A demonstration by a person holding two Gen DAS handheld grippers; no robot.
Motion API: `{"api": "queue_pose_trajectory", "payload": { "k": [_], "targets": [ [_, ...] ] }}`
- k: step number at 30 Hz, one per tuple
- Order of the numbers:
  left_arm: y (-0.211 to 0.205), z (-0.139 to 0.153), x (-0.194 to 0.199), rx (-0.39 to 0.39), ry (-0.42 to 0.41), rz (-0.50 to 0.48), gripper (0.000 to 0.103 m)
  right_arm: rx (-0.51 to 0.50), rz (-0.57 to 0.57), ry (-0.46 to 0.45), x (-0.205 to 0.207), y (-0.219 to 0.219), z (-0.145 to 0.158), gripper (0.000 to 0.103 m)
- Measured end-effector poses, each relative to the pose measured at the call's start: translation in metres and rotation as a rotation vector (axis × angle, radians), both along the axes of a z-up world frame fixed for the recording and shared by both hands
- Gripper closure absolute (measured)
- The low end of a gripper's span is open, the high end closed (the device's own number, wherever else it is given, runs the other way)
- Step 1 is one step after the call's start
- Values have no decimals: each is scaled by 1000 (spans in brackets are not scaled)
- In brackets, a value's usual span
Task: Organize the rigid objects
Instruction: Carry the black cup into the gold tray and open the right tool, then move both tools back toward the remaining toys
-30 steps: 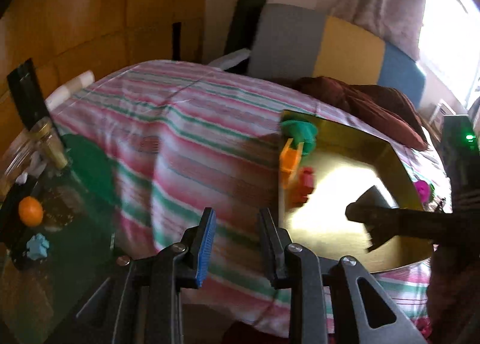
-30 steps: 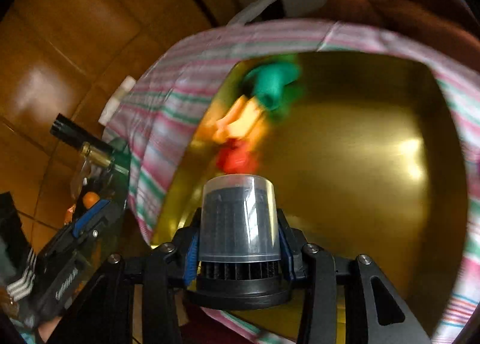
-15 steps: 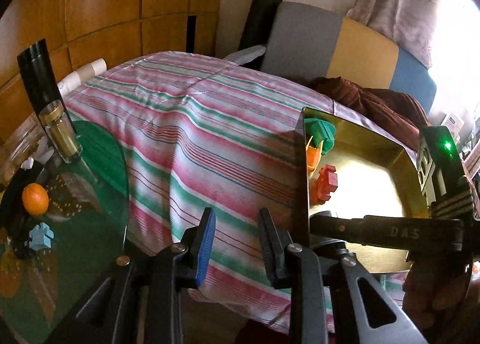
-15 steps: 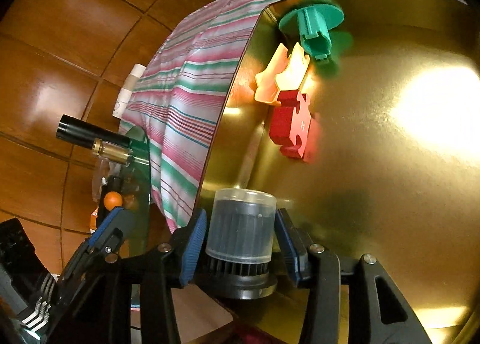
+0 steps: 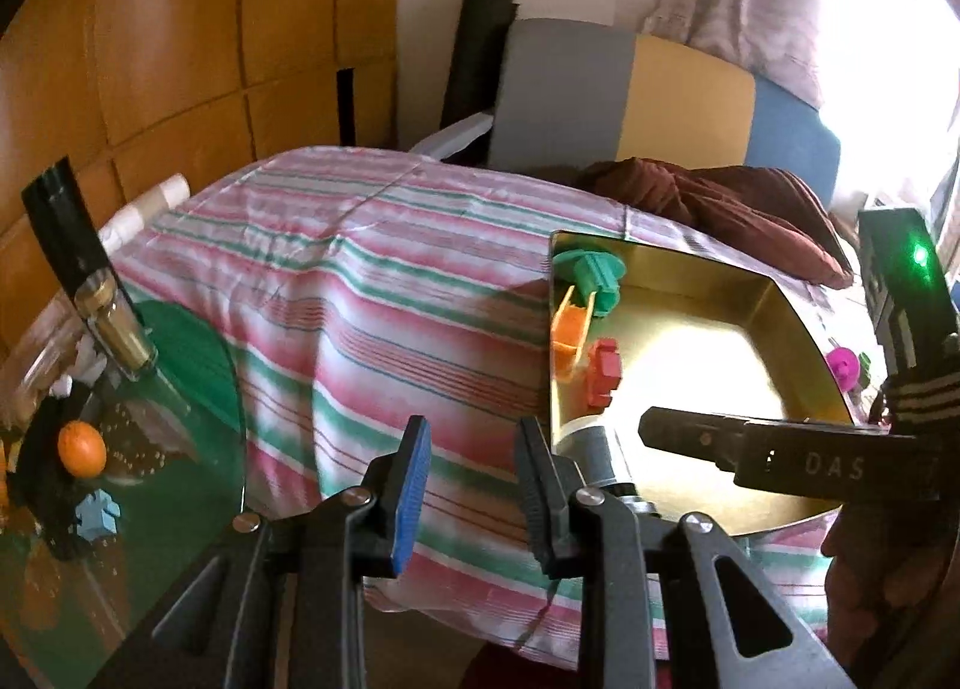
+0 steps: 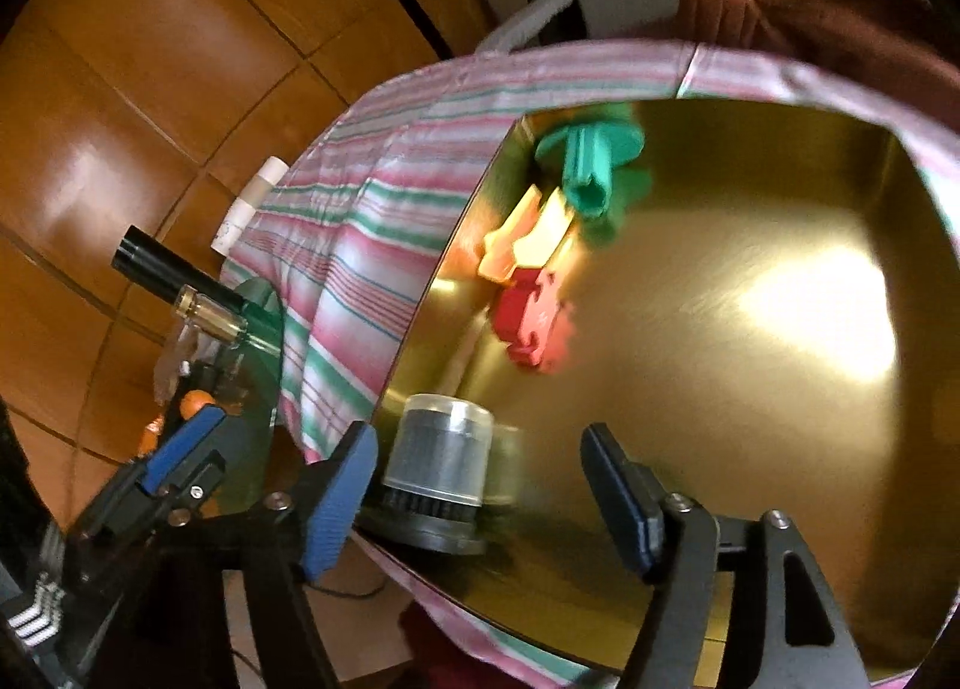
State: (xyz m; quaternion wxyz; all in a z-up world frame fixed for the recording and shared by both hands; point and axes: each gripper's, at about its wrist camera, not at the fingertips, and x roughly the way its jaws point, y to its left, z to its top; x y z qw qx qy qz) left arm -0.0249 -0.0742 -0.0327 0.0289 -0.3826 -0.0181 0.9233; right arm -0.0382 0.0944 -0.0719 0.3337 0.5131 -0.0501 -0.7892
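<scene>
Counting what lies in the gold tray (image 6: 780, 209), four pieces show: one grey cylinder (image 6: 441, 464) on a dark flanged base at the near left corner, one red puzzle-shaped block (image 6: 531, 323), one orange puzzle-shaped block (image 6: 528, 242) and one green spool-like piece (image 6: 591, 167), the last three lined up along the tray's left wall. The right gripper (image 6: 480, 503) is spread wide, its blue left pad just beside the cylinder and its right pad well apart from it, so it grips nothing. The left gripper (image 5: 474, 485) hangs over the near edge of the striped cloth (image 5: 372, 317), jaws parted with only cloth showing between them. From the left wrist view the right gripper's dark finger crosses in front of the tray, and the cylinder is half hidden behind the left gripper's right finger. One pink piece (image 5: 843, 366) sits outside the tray's far right wall. On the glass table (image 5: 168, 509) to the left are one orange ball (image 5: 82, 448), one pale blue block (image 5: 99, 512) and one bottle (image 5: 90, 281) with a black cap and gold collar.
</scene>
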Motion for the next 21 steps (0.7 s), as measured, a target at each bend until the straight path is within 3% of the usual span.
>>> {"api": "queue_pose_trajectory", "payload": {
  "k": [12,21],
  "targets": [
    [40,17,9,-64,51,-115,75,106,-71,233,9,59,36,28],
    [77,25,14,-118,84,-208,75,163,-173,315,-2,128,58,27]
  ]
}}
